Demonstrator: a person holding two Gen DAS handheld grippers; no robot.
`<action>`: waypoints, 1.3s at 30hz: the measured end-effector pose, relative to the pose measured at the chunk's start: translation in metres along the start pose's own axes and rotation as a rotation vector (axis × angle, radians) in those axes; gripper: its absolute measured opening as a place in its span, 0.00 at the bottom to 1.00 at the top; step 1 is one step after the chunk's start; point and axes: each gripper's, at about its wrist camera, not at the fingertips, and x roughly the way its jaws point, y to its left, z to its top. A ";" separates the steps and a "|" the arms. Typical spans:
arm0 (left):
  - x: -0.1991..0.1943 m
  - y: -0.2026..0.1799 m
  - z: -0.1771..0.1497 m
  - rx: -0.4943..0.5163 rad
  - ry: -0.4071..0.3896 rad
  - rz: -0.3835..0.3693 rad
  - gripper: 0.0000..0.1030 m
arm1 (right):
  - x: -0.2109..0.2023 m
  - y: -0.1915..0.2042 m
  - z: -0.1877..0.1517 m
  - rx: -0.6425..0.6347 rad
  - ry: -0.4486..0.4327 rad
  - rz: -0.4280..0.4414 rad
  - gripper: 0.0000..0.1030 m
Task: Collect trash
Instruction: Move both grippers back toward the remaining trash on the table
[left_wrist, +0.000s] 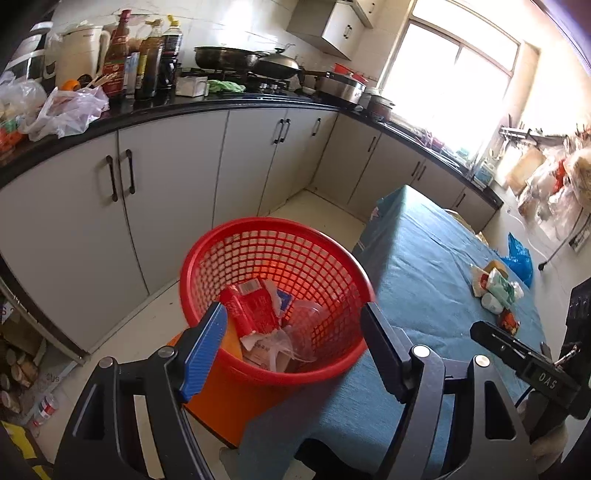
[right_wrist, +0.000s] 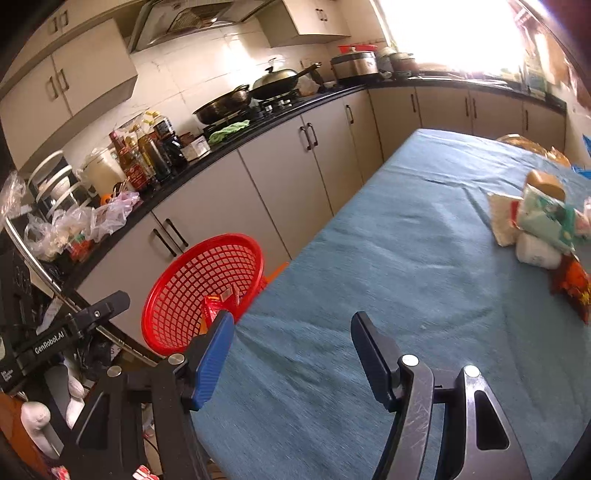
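Observation:
A red mesh basket (left_wrist: 258, 243) stands beside the blue-covered table (left_wrist: 424, 258) and holds a red carton (left_wrist: 251, 310) and clear plastic wrap. My left gripper (left_wrist: 295, 347) is open and empty just above the basket's near rim. A pile of trash (left_wrist: 495, 288) lies on the table's far right: a green-white packet, a white cup, a red wrapper. In the right wrist view my right gripper (right_wrist: 295, 354) is open and empty over the table's near part, with the basket (right_wrist: 184, 295) to its left and the trash pile (right_wrist: 543, 229) ahead at right.
A black kitchen counter (left_wrist: 192, 105) with grey cabinets runs along the left and back, crowded with bottles, bags and pans. An orange stool (left_wrist: 221, 398) is under the basket. A blue plastic bag (left_wrist: 521, 258) lies past the table. Clutter fills the floor at left.

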 end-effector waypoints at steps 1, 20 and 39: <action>0.001 -0.005 -0.001 0.011 0.009 -0.010 0.73 | -0.005 -0.005 -0.001 0.004 -0.004 -0.011 0.69; 0.041 -0.135 -0.033 0.114 0.146 -0.219 0.80 | -0.120 -0.182 -0.044 0.223 -0.034 -0.346 0.69; 0.101 -0.218 -0.035 0.210 0.230 -0.236 0.80 | -0.029 -0.242 0.097 0.220 -0.059 -0.271 0.56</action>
